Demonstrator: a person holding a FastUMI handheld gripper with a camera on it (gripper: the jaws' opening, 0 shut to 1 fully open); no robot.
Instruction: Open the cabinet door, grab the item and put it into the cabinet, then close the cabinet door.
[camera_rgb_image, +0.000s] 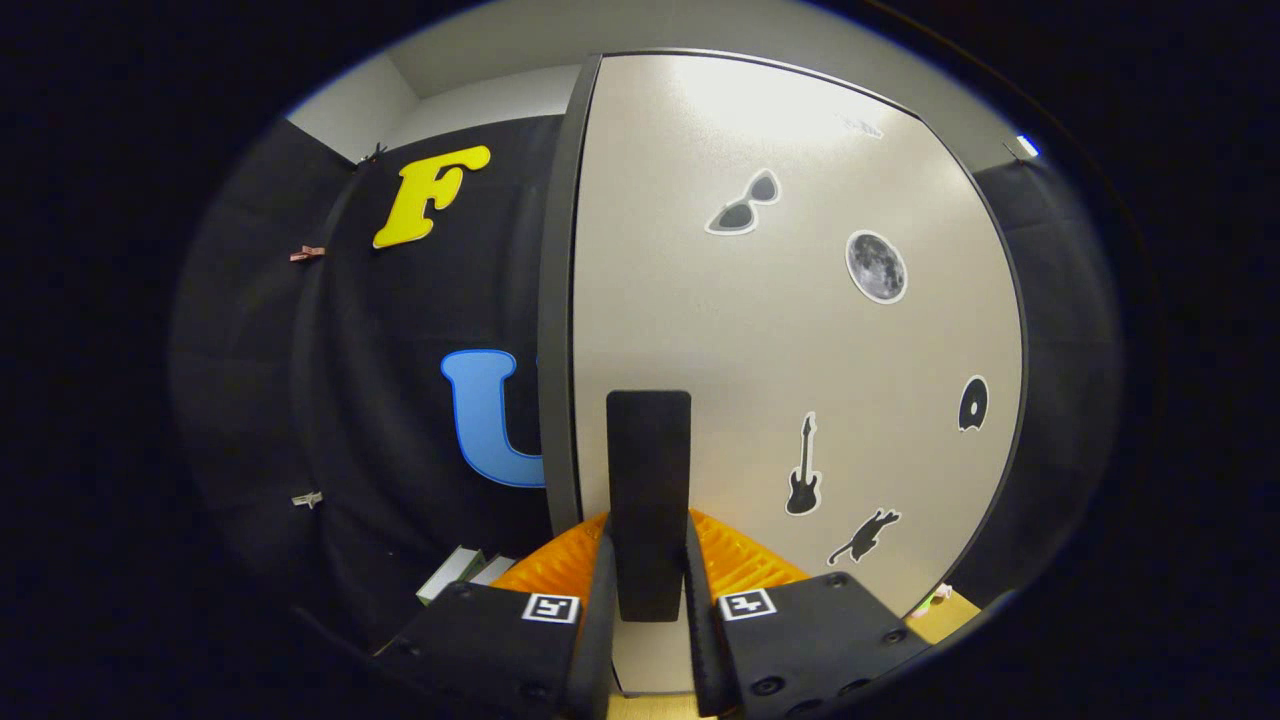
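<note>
A beige cabinet door (780, 340) with dark edging stands right in front of me, with several small stickers on it, among them a guitar and a moon. A black upright handle (648, 480) sits near the door's left edge. My gripper (648, 545) is shut on this handle, one finger pressing on each side of it. The dark strip (556, 320) down the door's left side is the door's or the cabinet's edge; I cannot tell whether the door is ajar.
A small white and green box (458, 574) lies low beside the left finger, at the foot of the black cloth wall. A strip of wooden tabletop (950, 612) shows beyond the right finger, with a small pink and green thing (930, 600) on it.
</note>
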